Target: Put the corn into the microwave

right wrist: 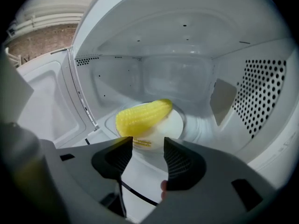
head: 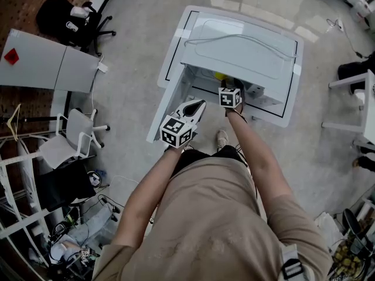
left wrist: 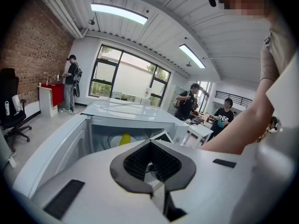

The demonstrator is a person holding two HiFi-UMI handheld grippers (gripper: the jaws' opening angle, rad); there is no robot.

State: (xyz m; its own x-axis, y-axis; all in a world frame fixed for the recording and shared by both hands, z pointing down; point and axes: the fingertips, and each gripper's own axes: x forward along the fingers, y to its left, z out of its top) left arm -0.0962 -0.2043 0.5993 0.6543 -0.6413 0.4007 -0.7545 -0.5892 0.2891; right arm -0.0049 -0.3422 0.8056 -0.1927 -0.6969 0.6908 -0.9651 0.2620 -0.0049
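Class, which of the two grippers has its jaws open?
The right gripper, pointing into the microwave at the corn, jaws apart and empty; the left gripper has its jaws shut together.

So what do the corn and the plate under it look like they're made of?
The corn looks like plastic, likely a toy: even yellow, waxy sheen on the kernels. The plate is white and glossy, ceramic or glass; the look leaves it open.
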